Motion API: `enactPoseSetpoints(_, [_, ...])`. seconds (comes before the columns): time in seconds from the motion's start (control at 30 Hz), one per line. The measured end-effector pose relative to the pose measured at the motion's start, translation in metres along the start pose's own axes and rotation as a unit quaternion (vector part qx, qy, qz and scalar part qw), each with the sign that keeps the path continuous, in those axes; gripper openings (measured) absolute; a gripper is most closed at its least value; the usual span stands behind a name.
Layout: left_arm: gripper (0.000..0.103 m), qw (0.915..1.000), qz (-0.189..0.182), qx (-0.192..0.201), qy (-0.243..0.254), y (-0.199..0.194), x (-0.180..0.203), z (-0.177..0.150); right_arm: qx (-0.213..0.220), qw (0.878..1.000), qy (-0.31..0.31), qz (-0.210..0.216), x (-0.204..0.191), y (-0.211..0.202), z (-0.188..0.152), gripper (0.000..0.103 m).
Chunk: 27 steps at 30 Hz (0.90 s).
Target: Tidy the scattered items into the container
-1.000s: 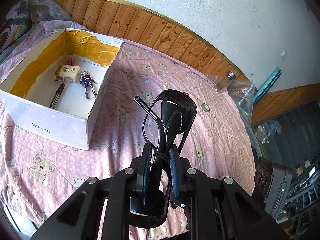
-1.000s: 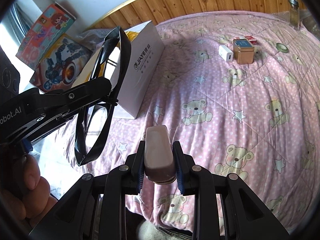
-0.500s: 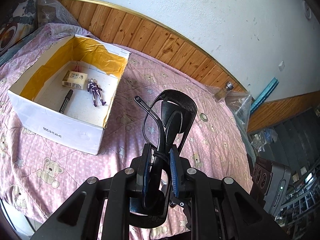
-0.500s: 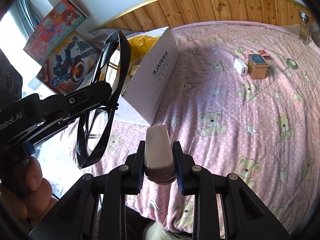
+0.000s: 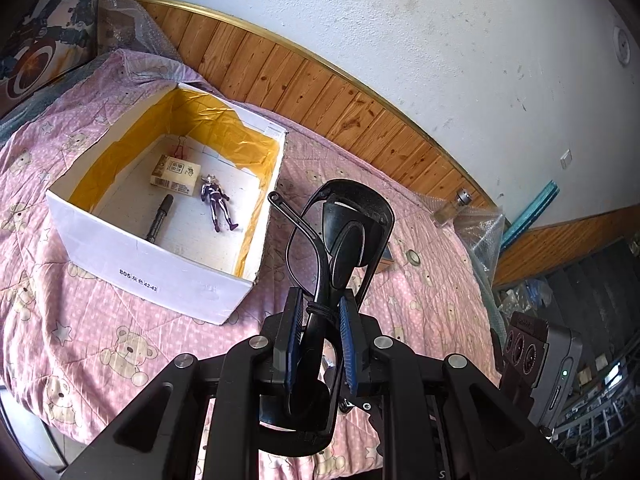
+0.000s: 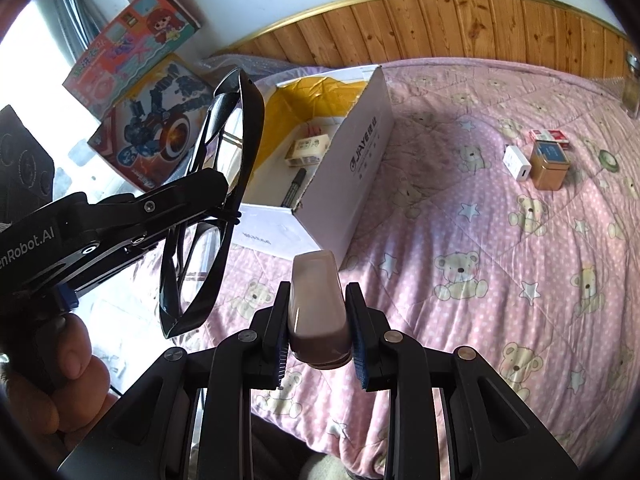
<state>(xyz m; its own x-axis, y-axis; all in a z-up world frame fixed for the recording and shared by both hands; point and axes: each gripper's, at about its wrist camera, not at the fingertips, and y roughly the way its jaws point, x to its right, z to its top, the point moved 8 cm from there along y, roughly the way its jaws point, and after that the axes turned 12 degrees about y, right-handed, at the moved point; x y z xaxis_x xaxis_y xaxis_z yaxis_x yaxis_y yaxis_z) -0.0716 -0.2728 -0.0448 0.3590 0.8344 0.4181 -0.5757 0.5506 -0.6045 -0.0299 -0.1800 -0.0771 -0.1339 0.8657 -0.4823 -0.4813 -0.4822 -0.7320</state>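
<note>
My left gripper (image 5: 320,330) is shut on black folded glasses (image 5: 340,232), held above the pink bedspread just right of the white box (image 5: 160,276). Inside the box lie a small carton (image 5: 175,174), a toy figure (image 5: 218,208) and a black marker (image 5: 159,218). My right gripper (image 6: 320,334) is shut on a pale beige case (image 6: 317,304), in front of the box's near corner (image 6: 360,176). The glasses (image 6: 216,216) and the left gripper (image 6: 224,196) also show at the left of the right wrist view.
On the bedspread to the right lie a white charger (image 6: 517,163), a gold tin (image 6: 549,165), a red-and-white pack (image 6: 550,137) and a small round item (image 6: 608,160). A glass bottle (image 5: 452,208) stands by the wood panelling. Toy boxes (image 6: 152,120) lean at the left.
Both grippers have moved up and back from the bed with their loads still held; the box now sits farther into each view and more of its inside shows.
</note>
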Motion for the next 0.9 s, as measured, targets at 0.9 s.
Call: enactPoseSetpoints(0.9, [0.019,0.9991,0.006,0.019,-0.038,-0.008,-0.042,0.034,0.007,0.999,-0.035,0.021,-0.047,0.012,0.047,0.028])
